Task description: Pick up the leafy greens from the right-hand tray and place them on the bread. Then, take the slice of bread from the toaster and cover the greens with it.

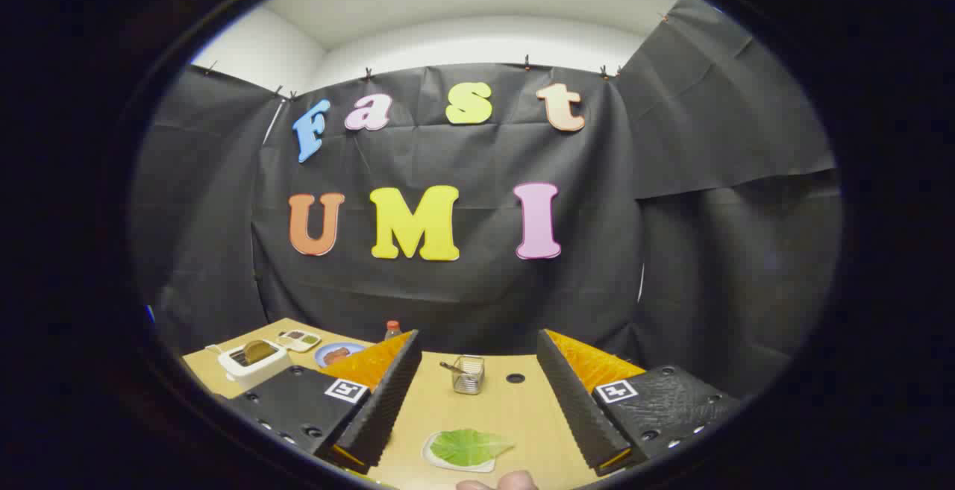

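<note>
My gripper (pixel 477 400) stands open above the wooden table, nothing between its fingers. A green leaf (pixel 470 446) lies on a small white tray (pixel 434 458) on the table, between the fingers and close below them. To the left, beyond the left finger, a white toaster (pixel 252 363) holds a slice of bread (pixel 258 350) that sticks up from its slot. A blue plate (pixel 337 354) with something brown on it sits just right of the toaster; I cannot tell what the brown thing is.
A small wire basket (pixel 468 374) stands on the table ahead, between the fingers. A round hole (pixel 515 378) in the table lies right of it. A small dish (pixel 299 339) and a red-capped bottle (pixel 392 328) sit at the back. Fingertips of a person (pixel 496 482) show beneath the tray.
</note>
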`<state>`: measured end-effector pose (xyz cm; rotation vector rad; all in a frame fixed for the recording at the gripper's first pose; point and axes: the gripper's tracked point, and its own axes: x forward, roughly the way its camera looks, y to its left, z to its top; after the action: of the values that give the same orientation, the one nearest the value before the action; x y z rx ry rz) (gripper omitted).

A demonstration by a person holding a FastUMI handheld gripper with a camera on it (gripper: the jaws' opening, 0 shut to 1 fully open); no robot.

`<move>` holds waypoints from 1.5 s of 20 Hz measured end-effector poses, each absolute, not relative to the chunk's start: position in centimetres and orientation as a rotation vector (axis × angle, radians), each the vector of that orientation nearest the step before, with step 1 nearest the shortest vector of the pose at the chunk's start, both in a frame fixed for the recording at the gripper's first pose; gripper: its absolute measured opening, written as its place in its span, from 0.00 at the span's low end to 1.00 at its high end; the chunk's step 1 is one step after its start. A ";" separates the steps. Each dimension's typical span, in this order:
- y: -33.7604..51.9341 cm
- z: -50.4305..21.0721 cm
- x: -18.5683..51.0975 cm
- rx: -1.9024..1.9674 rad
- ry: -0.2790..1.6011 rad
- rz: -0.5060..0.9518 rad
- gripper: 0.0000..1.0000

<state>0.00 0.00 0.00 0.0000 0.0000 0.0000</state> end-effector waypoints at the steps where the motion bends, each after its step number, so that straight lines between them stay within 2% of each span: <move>1: 0.1 0.2 0.0 -0.002 -0.003 0.002 0.95; 21: 0.0 -1.5 0.4 0.010 0.029 0.006 0.95; 25: -0.7 -5.8 1.5 0.019 0.113 0.012 0.95; 30: -1.7 -16.0 3.9 0.056 0.286 0.038 0.95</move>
<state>3.89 -1.69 -15.97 0.0560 0.2863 0.0375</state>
